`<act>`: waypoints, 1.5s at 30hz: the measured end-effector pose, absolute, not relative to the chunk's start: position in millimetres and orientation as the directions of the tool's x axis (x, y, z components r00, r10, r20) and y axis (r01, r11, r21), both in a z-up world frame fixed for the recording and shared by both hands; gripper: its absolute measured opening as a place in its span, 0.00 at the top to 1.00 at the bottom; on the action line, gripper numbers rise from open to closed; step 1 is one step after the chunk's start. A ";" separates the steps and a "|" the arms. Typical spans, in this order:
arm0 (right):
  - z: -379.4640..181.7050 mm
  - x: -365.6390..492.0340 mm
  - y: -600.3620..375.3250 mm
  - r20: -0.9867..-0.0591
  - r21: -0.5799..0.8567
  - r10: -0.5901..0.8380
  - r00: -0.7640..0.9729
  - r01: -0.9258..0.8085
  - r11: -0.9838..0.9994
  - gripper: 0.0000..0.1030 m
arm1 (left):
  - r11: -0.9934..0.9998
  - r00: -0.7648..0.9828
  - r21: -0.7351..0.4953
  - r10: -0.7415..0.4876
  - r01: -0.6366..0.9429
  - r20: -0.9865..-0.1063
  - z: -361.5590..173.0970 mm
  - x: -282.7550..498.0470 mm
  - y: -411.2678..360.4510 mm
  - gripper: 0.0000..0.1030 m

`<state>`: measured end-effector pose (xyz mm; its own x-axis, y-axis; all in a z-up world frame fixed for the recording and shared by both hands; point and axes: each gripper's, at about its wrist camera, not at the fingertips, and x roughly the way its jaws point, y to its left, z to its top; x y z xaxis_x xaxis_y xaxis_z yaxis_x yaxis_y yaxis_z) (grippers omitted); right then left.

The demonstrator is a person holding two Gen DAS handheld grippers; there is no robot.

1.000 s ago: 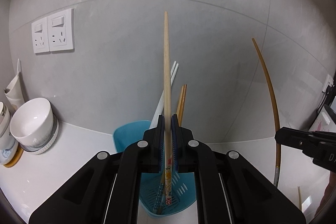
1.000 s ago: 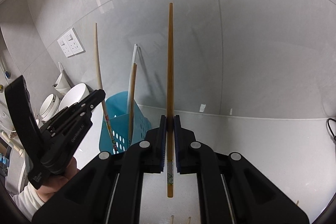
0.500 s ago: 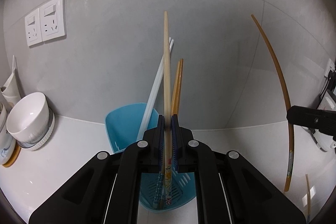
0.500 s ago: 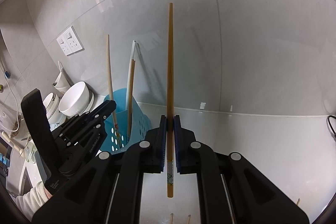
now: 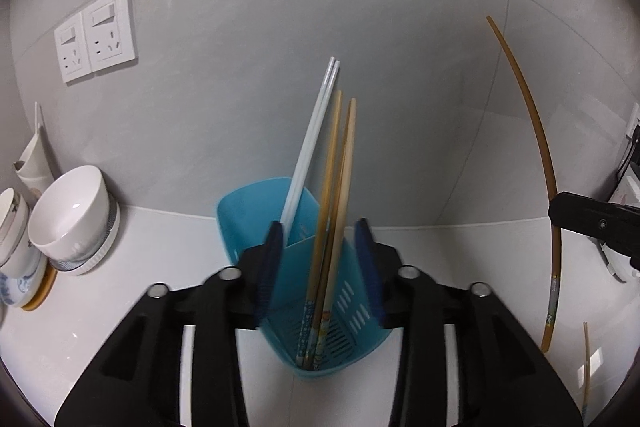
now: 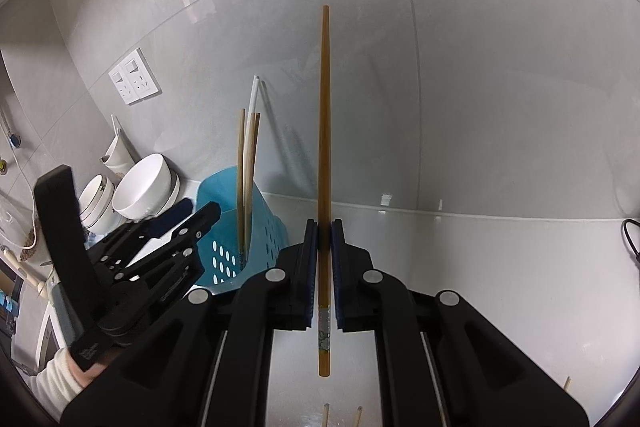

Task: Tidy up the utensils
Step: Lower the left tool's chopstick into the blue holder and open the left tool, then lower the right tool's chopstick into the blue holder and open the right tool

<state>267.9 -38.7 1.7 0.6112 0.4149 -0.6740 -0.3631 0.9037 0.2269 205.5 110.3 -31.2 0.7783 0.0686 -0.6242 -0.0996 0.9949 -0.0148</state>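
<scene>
Between the spread left tongs (image 5: 320, 259) stands the holder (image 5: 320, 307); right tongs (image 6: 325, 259) pinch a chopstick (image 6: 325, 147).

Two white chopsticks (image 5: 310, 143), one blue holder (image 5: 244, 215), two wall sockets (image 5: 96, 35)

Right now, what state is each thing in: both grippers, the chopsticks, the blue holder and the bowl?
Left gripper: open, empty.
Right gripper: shut on the brown chopstick, held upright.
Blue holder: upright on the counter, holding chopsticks.
Wooden chopsticks: standing in the holder, leaning.
White chopsticks: standing in the holder, leaning.
White bowl: tilted, empty.
</scene>
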 end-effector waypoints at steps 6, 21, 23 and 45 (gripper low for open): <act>3.0 263.5 -38.9 -0.666 0.223 0.423 0.614 -0.377 0.899 0.94 | 0.991 0.757 -0.011 0.092 -0.130 -0.646 -16.2 190.3 117.5 0.29; 7.1 254.4 2.3 -0.611 0.256 0.526 0.591 -0.482 0.838 0.94 | 0.978 0.735 -0.022 0.141 -0.207 -0.664 -4.6 146.9 143.9 0.06; 8.1 254.3 10.0 -0.602 0.256 0.536 0.592 -0.493 0.831 0.94 | 0.975 0.729 -0.021 0.150 -0.220 -0.668 -4.4 141.0 149.8 0.06; -6.4 274.4 61.4 -0.505 0.254 0.542 0.672 -0.484 0.838 0.94 | 0.958 0.688 -0.024 0.188 -0.286 -0.701 -14.0 119.7 195.0 0.06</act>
<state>274.4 61.4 -6.4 0.6725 0.5415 -0.5045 -0.4835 0.8375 0.2544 119.7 195.0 -14.0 0.6883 0.1882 -0.7006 -0.2860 0.9579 -0.0237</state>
